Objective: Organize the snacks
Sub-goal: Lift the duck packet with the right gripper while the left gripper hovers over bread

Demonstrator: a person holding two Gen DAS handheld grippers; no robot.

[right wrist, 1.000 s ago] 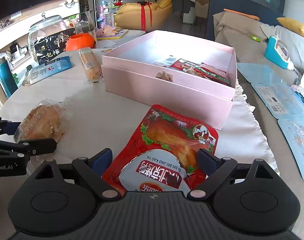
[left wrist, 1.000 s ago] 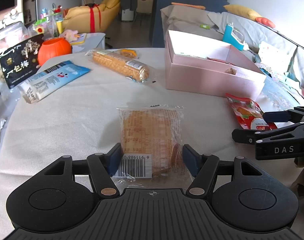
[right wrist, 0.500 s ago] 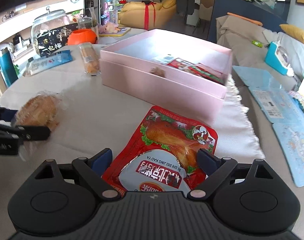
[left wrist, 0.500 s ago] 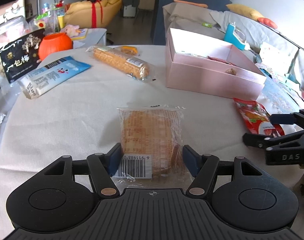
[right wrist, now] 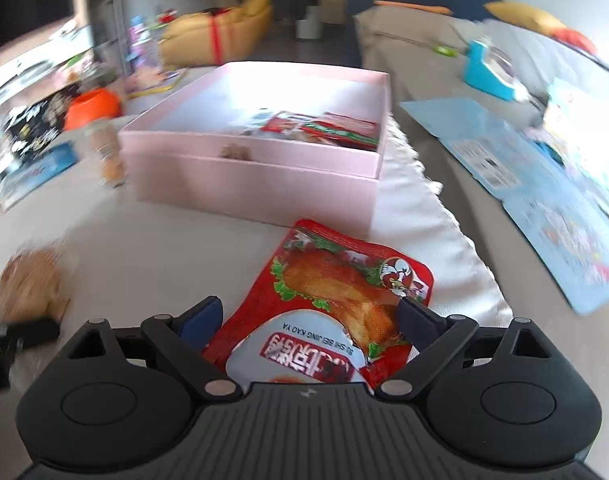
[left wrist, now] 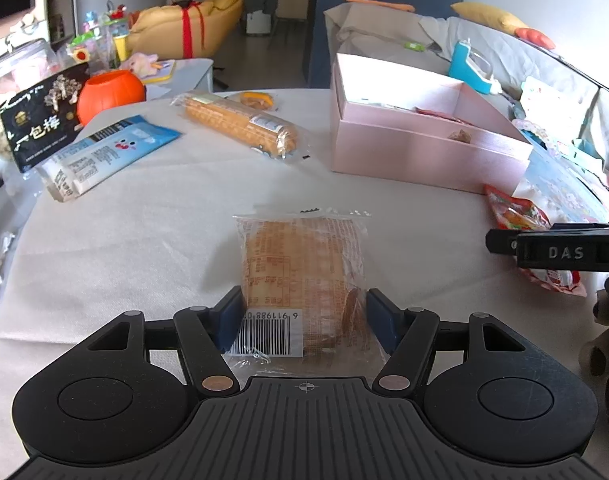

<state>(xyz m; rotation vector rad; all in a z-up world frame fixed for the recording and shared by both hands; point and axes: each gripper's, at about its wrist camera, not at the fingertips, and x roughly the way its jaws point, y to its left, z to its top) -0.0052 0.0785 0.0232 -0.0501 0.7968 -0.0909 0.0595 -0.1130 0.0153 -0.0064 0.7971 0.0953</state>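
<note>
On the white-clothed table [left wrist: 144,240], the left gripper [left wrist: 303,322] sits low over a clear-wrapped bread packet [left wrist: 302,268], its blue pads standing on either side of the packet's near end (whether they press the wrapper or only flank it cannot be told from this view). The packet lies flat, barcode toward the camera. To its right, the right gripper [right wrist: 308,320] straddles a red chicken-snack pouch [right wrist: 336,296]; the jaws are spread wide, the right pad meets the pouch's edge while the left stands a little clear of it, and the pouch lies on the cloth just in front of the pink box [right wrist: 256,184]. That box is open, with red packets and a small brown piece already lying inside. Farther back on the left lie a long wrapped cracker roll [left wrist: 240,126], a blue-and-white packet [left wrist: 104,156], a black bag [left wrist: 40,128] and an orange pumpkin pot [left wrist: 110,92].
</note>
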